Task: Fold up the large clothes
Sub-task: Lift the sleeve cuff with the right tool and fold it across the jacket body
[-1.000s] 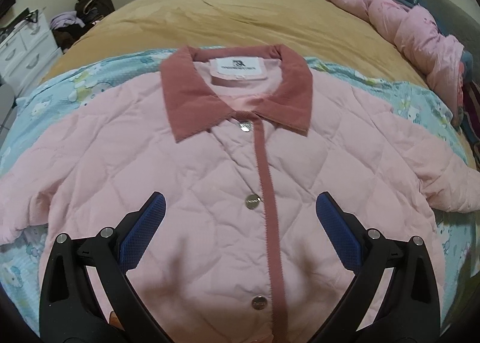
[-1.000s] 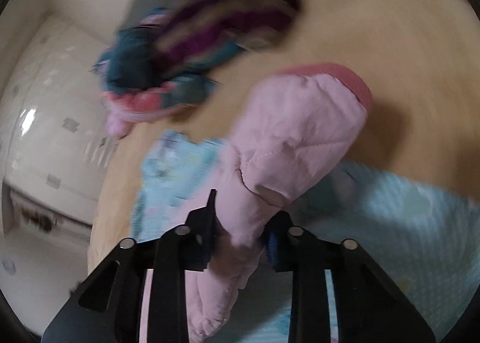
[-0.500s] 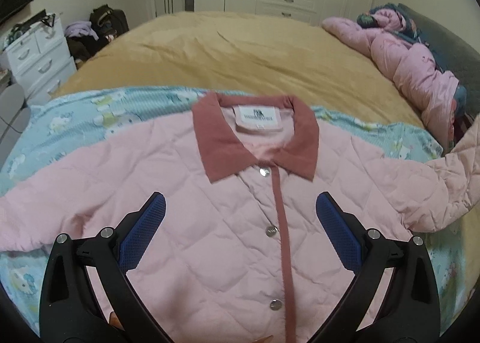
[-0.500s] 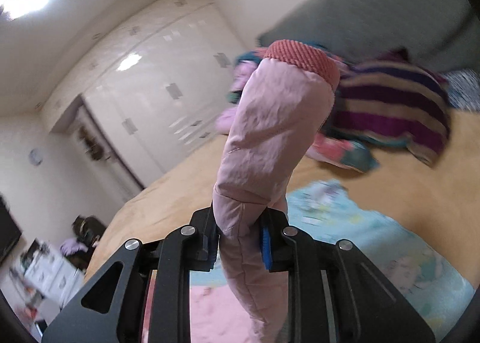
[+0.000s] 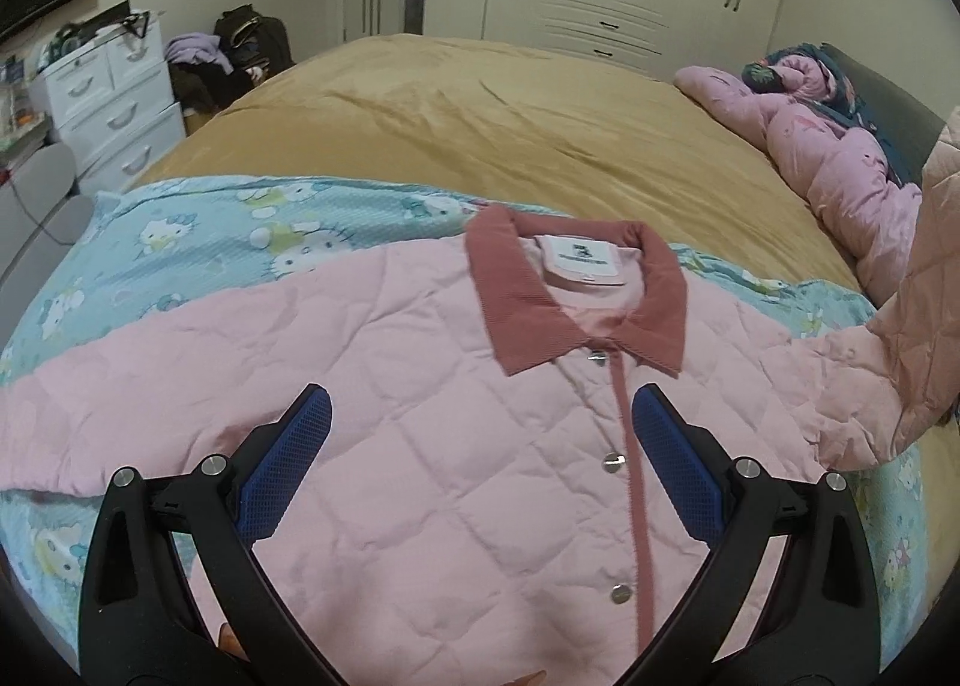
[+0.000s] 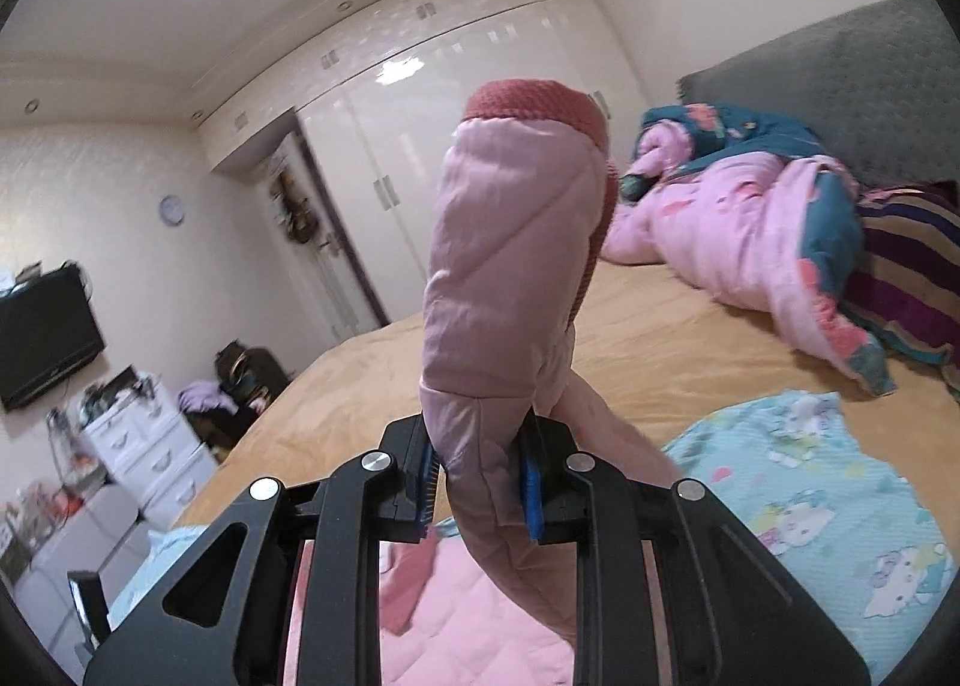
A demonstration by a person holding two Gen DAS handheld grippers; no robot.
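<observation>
The bed (image 5: 480, 110) is covered by a blue sheet (image 5: 198, 242). A pink jacket (image 5: 420, 434) is laid flat on it, buttoned. Its sleeve (image 6: 510, 278) is held upright, pinched by the right claw (image 6: 477, 482). The left claw (image 5: 480, 464) is spread above the jacket front.

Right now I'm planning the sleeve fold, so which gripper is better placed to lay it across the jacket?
Right. The right gripper is shut on the lifted sleeve; the left gripper hangs open above the jacket, holding nothing.
</observation>
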